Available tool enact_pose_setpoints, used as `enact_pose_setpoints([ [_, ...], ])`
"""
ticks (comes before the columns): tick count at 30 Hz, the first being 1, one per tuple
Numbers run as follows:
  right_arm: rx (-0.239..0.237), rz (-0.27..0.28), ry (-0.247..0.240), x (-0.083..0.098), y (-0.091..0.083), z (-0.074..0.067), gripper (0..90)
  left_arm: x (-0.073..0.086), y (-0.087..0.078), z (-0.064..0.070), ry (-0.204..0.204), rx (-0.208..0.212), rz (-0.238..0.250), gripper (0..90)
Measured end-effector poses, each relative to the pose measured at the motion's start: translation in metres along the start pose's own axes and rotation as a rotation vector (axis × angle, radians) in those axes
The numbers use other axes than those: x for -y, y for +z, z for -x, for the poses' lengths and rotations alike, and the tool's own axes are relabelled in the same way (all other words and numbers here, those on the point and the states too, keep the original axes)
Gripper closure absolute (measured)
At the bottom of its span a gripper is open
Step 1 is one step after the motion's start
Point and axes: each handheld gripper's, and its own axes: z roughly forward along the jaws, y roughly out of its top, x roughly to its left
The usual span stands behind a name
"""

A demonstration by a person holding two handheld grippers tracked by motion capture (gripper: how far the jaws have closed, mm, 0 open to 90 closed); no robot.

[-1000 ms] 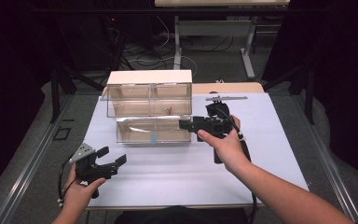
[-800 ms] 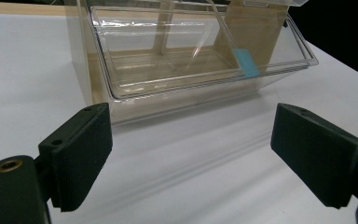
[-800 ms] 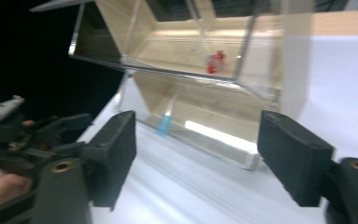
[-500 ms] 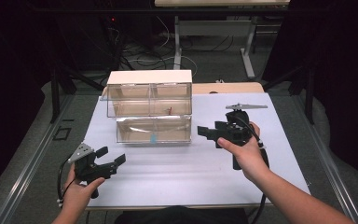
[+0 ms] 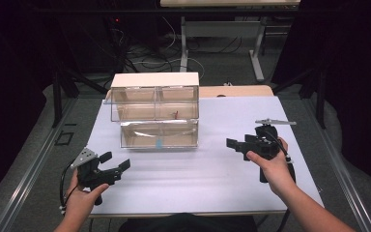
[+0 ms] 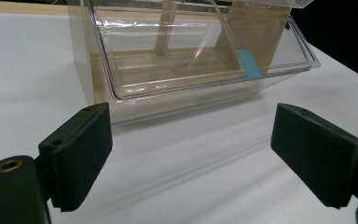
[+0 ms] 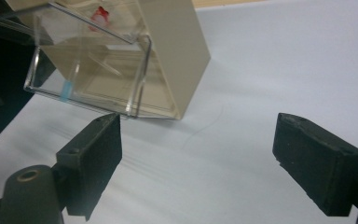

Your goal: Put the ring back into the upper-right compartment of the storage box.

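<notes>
Bottom drawer (image 5: pixel 158 134) pulled out, red piece (image 5: pixel 177 114) sits upstairs; right gripper (image 5: pixel 235 144) jaws just opened, empty; left gripper (image 5: pixel 115 162) open too.

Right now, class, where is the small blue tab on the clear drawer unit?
In the high view the blue tab sits low on the pulled-out bottom drawer, mid-table, between both grippers.

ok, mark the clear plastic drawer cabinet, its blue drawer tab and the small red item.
clear plastic drawer cabinet (image 5: pixel 154 79): high view, beige top.
blue drawer tab (image 6: pixel 249 64): left gripper view, tab middle.
small red item (image 7: pixel 101 15): right gripper view, its body.
</notes>
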Motion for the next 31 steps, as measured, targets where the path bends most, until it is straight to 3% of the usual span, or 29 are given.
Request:
enact_pose_setpoints([
  [14,0.124,0.053,-0.034,0.024,-0.006,0.036,15.0,0.0,0.0,-0.001,-0.005,-0.002,-0.005,12.7],
  [29,0.131,0.03,-0.02,0.06,0.004,0.061,15.0,0.0,0.001,-0.001,-0.01,-0.001,-0.008,12.8],
  [31,0.15,0.018,-0.048,0.063,0.004,0.066,14.9,0.0,0.001,-0.001,-0.009,-0.002,-0.007,12.8],
])
